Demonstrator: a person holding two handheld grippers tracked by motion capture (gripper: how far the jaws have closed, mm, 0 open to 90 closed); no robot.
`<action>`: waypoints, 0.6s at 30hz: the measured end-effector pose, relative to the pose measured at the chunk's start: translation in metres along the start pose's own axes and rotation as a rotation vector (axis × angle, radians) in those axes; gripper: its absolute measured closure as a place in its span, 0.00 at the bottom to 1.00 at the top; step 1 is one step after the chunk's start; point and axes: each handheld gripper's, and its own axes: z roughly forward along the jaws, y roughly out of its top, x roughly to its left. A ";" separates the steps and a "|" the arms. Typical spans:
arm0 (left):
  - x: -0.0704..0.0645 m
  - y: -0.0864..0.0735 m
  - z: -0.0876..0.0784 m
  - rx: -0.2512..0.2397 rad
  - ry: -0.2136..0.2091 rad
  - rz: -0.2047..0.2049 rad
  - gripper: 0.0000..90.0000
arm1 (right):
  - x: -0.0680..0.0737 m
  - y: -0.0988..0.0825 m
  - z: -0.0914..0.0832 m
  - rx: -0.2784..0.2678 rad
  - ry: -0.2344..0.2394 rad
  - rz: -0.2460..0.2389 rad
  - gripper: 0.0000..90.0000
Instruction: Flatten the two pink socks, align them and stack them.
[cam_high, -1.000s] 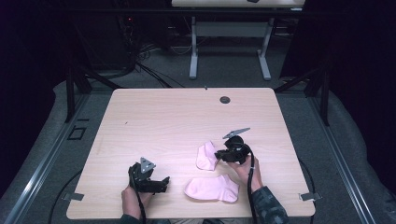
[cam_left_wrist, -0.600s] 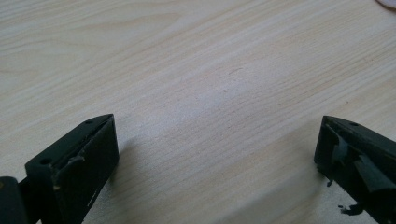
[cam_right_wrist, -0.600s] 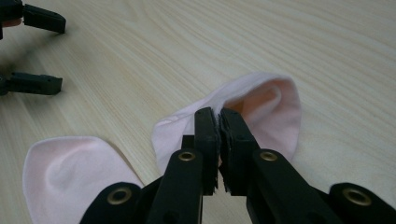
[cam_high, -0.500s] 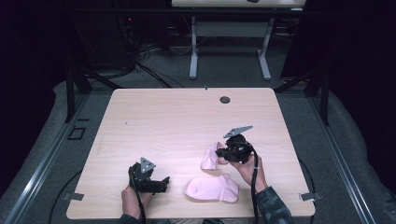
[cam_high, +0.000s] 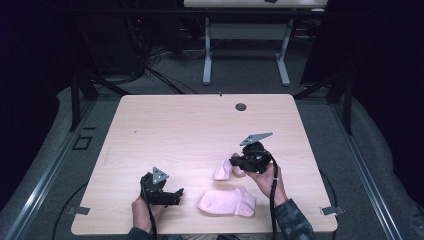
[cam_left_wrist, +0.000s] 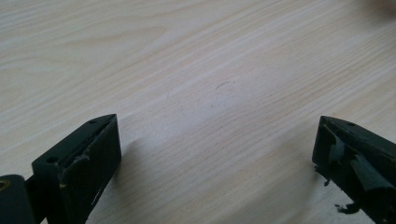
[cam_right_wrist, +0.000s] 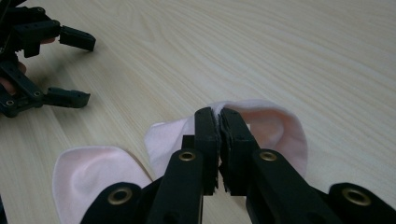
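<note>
Pink sock in the grip (cam_high: 223, 170): it's hanging off the jaws of the right gripper (cam_high: 235, 161), lifted a bit above the table (cam_high: 190, 125), crumpled and drooping toward the person's left. In the right gripper view the sock (cam_right_wrist: 275, 126) is bunching up around the jaw tips, its fabric spreading out on both sides of them.

Right gripper: the jaws are sitting almost fully together, pinching an edge of that sock between the pads. In its own view the right gripper (cam_right_wrist: 218, 114) is showing just a thin sliver of fabric at the tips.

Second pink sock (cam_high: 227, 202): this one is lying flat on the table near the front edge, just below the held sock and the right hand (cam_high: 265, 172), not touching either as far as I can tell. In the right gripper view it's peeking in at the lower left (cam_right_wrist: 91, 172).

Left gripper (cam_high: 172, 195): it's resting low over the table at the front left, well apart from both socks, jaws standing wide with nothing but bare wood between them. The left gripper view is backing that up, with the left gripper (cam_left_wrist: 215, 144) looking at plain table. The right gripper view is catching it too, at the upper left (cam_right_wrist: 74, 67).

Left hand (cam_high: 145, 210): it's wrapping around the gripper body from below.
</note>
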 end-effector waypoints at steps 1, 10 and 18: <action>-0.002 0.002 0.000 -0.011 -0.004 0.002 0.02 | 0.001 0.002 -0.002 -0.015 0.014 0.000 0.96; -0.011 0.021 -0.002 -0.092 -0.096 0.036 0.05 | 0.011 0.016 -0.011 -0.058 0.043 -0.029 0.96; -0.019 0.036 0.005 -0.144 -0.161 0.085 0.12 | 0.021 0.031 -0.016 -0.096 0.077 -0.054 0.96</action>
